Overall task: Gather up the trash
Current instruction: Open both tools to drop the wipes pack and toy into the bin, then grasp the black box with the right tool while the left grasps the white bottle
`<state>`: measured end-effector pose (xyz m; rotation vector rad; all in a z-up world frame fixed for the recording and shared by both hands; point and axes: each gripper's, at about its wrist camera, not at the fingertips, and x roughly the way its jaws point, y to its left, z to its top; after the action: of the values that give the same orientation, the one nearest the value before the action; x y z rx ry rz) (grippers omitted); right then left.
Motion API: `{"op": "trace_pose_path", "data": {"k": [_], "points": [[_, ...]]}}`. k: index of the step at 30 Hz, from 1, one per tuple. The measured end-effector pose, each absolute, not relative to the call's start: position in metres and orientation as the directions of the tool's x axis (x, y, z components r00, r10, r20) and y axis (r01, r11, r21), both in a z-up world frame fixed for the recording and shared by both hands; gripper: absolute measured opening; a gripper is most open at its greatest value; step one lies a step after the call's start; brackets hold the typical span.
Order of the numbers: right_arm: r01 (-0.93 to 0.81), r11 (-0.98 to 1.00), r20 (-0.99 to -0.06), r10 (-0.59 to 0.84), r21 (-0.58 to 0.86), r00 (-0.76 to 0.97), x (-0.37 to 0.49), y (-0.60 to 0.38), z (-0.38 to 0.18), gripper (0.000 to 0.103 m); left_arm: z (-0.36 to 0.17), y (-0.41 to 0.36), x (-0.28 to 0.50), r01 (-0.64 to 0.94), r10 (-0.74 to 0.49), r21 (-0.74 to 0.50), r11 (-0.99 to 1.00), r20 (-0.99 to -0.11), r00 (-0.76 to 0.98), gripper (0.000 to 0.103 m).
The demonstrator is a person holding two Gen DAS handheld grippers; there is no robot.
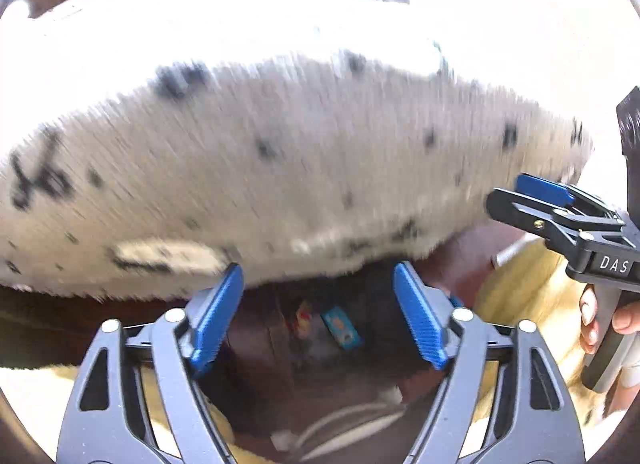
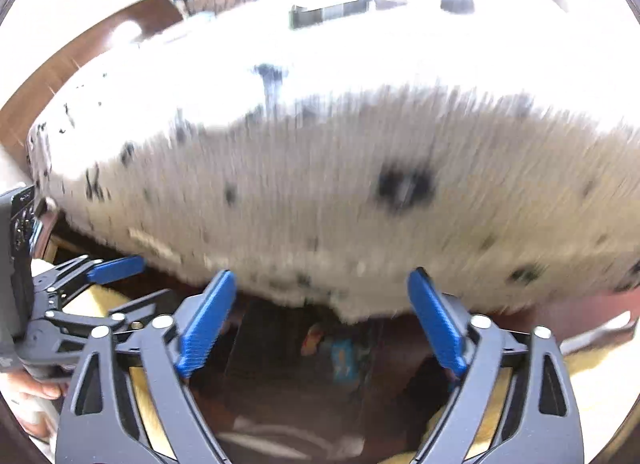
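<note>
Insp: Blue pads on the left gripper (image 1: 318, 314) are standing wide apart, nothing between them. Confirming?

Asst: Confirming. Right gripper (image 2: 322, 318) is likewise gaping wide, empty. No earlier pic, so only reporting what's showing now.

Insp: Trash location?

Asst: Small colourful wrappers (image 1: 338, 326) are lying down in a dark brown container (image 1: 256, 348), seen betw. the left fingers. Right view is showing the same wrappers (image 2: 340, 352) below its open jaws. Can't tell exactly what kind of items they are; pics are blurring.

Insp: Surroundings?

Asst: White tablecloth w/ black specks (image 1: 280, 168) is hanging over the table edge, filling most of both views, just above the container. A hand (image 1: 600, 320) is gripping the right tool's handle at the frame's right edge. Other hand (image 2: 32, 388) is showing low left in the right view.
</note>
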<state>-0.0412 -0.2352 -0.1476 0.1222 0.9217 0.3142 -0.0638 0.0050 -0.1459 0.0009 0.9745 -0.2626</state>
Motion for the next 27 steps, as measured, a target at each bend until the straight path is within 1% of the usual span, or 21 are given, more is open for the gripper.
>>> {"op": "trace_pose_path", "data": {"k": [3, 6, 9, 11, 16, 21, 24, 27], "points": [[-0.199, 0.956, -0.693, 0.292, 0.214, 0.659, -0.039, -0.245, -0.116, 0.094, -0.113, 0.014, -0.061, 0.202, -0.195, -0.089, 0.975, -0.775, 0.601, 0.081], [-0.187, 0.97, -0.627, 0.244, 0.157, 0.74, -0.035, -0.256, -0.089, 0.095, -0.083, 0.022, -0.052, 0.187, -0.161, -0.048, 0.981, -0.739, 0.654, 0.083], [-0.157, 0.982, -0.593, 0.188, 0.104, 0.783, -0.024, -0.27, -0.071, 0.095, -0.061, 0.03, -0.037, 0.158, -0.115, -0.004, 0.987, -0.709, 0.696, 0.083], [-0.105, 0.993, -0.579, 0.121, 0.061, 0.807, -0.012, -0.277, -0.06, 0.095, -0.051, 0.037, -0.021, 0.15, -0.101, 0.011, 0.989, -0.694, 0.713, 0.083], [-0.002, 0.999, -0.57, 0.021, 0.035, 0.822, 0.037, -0.29, -0.042, 0.095, -0.033, 0.047, 0.022, 0.128, -0.062, 0.048, 0.991, -0.679, 0.731, 0.083], [0.085, 0.996, -0.565, -0.068, 0.004, 0.822, 0.093, -0.287, -0.037, 0.095, -0.028, 0.055, 0.073, 0.101, -0.045, 0.046, 0.994, -0.661, 0.749, 0.083], [0.104, 0.995, -0.574, -0.083, 0.003, 0.815, 0.121, -0.282, -0.039, 0.095, -0.033, 0.054, 0.108, 0.093, -0.043, 0.041, 0.995, -0.662, 0.749, 0.083], [0.106, 0.994, -0.595, -0.08, 0.008, 0.8, 0.145, -0.272, -0.046, 0.095, -0.045, 0.053, 0.141, 0.079, -0.021, 0.053, 0.995, -0.686, 0.727, 0.083]]}}
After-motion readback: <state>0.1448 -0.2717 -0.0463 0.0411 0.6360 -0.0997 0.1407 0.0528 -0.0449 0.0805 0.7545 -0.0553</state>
